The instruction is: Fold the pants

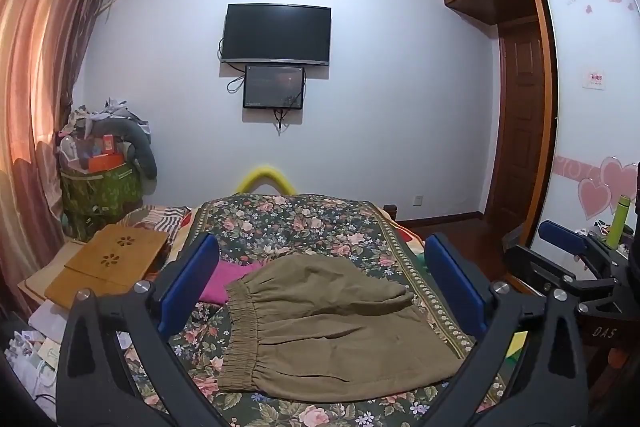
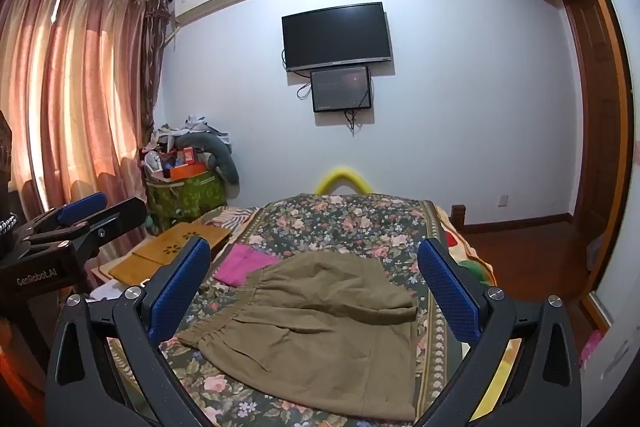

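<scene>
Bedroom with a TV (image 1: 277, 33) on the wall, floral bedspread (image 1: 296, 223) on the bed. Olive pants (image 1: 320, 323) lie folded on it, pink cloth (image 1: 224, 279) peeking out behind. Left gripper (image 1: 320, 283) and right gripper (image 2: 316, 287) both hover spread wide, holding nothing.

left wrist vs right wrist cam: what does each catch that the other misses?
Left wrist only: green bottle beside the pink-heart wardrobe door, plus the right gripper.

Right wrist only: the full pink curtain, plus the left gripper.

Both: folded olive-brown pants on the floral bedspread, magenta cloth, black wall TV, jaws wide open.
</scene>
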Demonstrator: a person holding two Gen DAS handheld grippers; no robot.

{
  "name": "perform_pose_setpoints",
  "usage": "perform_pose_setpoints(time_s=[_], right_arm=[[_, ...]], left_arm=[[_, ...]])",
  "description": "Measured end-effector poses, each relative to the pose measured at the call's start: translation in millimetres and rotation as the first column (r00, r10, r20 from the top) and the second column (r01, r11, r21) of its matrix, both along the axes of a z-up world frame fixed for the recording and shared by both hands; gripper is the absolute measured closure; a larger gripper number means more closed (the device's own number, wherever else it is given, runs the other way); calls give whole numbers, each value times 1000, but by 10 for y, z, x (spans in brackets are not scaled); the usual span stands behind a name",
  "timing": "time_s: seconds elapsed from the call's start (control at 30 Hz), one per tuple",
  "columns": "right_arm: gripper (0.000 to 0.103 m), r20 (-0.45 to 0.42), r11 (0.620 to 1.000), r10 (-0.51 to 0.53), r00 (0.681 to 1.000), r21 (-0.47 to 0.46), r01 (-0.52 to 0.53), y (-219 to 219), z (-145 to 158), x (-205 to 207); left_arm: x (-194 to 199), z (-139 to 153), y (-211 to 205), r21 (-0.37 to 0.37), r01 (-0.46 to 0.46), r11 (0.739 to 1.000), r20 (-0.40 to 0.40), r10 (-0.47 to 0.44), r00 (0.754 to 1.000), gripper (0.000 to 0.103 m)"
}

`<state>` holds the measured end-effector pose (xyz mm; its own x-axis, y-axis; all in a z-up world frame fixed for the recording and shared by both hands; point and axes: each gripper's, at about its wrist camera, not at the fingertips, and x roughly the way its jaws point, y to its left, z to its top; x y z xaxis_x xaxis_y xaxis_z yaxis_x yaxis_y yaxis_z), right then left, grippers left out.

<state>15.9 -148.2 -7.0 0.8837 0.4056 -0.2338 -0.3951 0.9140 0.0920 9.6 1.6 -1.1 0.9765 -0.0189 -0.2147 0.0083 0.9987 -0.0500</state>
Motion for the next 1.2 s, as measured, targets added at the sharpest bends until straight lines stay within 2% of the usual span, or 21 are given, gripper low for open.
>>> perform_pose_setpoints(time_s=[1.2], right_arm=[[0,-1,1000,-9,1000,4,9,-66,36,19]], left_arm=[[32,-59,-25,3,-4,1000,-7,4,1000,0]])
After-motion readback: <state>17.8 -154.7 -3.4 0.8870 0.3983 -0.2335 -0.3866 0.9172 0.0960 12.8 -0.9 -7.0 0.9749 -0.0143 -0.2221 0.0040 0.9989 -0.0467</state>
